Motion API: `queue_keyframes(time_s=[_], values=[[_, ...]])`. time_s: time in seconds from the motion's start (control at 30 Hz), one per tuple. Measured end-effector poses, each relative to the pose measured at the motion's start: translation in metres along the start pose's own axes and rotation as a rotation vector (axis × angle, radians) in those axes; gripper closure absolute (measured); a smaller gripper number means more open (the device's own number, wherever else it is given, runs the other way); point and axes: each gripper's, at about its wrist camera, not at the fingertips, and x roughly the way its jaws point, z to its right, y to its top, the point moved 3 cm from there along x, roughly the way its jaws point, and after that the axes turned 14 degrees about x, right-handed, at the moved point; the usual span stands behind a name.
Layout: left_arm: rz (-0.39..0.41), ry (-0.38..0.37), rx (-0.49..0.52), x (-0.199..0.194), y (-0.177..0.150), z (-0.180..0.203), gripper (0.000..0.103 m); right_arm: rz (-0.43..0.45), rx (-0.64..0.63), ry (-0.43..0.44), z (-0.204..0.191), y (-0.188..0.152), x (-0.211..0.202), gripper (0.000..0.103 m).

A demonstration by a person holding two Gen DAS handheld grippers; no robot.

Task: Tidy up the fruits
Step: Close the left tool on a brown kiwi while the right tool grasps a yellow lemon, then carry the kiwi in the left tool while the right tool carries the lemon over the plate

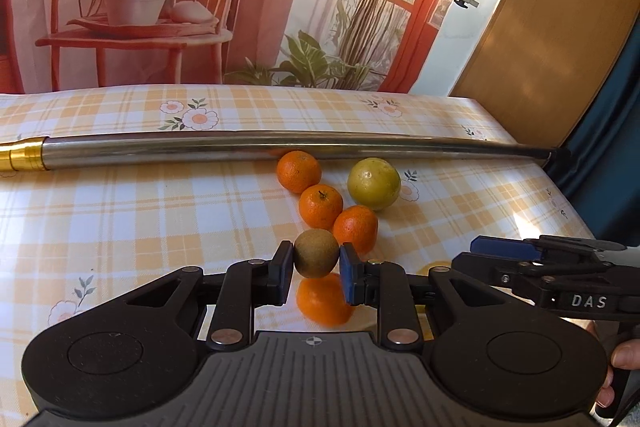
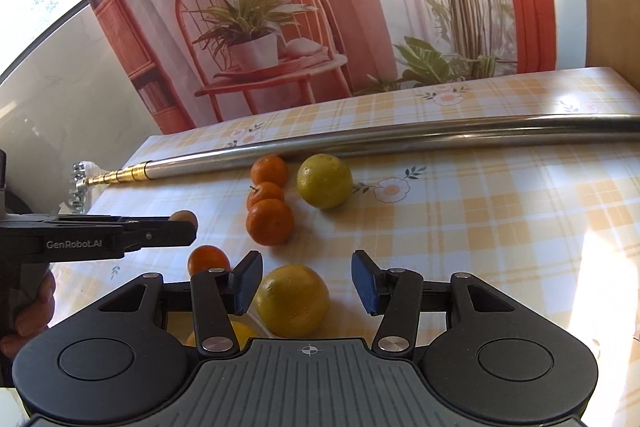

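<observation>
Left gripper [image 1: 316, 267] clamps the kiwi [image 1: 316, 253] at frame center; lift straight, clear the tangerine [image 1: 325, 301] below. Right gripper [image 2: 307, 281] released.

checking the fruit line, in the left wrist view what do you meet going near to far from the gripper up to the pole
orange under the hand-held gripper → brown fruit held in the left hand-held gripper → three oranges in a row → metal pole

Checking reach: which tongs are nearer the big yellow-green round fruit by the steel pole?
Right. The right tongs point toward the yellow-green round fruit; the left tongs, shut on a small brown fruit, sit off to its left.
</observation>
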Motion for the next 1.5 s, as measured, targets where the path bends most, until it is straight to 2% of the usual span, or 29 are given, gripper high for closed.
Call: queue_keyframes(time_s=[0.13,0.3,0.67,0.97,1.5], values=[[0.020,0.027,0.029,-0.023,-0.012,0.005,0.077,-0.033,0.035,0.017,0.001,-0.003,0.006,0.056],[0.034,0.033,0.017,-0.039,-0.019,0.007,0.077,-0.079,0.107,0.025,0.008,-0.005,0.015,0.056],[0.013,0.048,0.008,-0.047,-0.035,0.014,0.077,-0.125,0.231,0.077,0.023,-0.009,0.024,0.059],[0.008,0.049,-0.016,-0.055,-0.041,0.013,0.077,-0.047,0.228,0.088,0.023,-0.010,0.004,0.059],[-0.054,0.073,0.070,-0.048,-0.052,0.031,0.077,-0.001,0.152,0.089,0.010,-0.015,-0.023,0.059]])
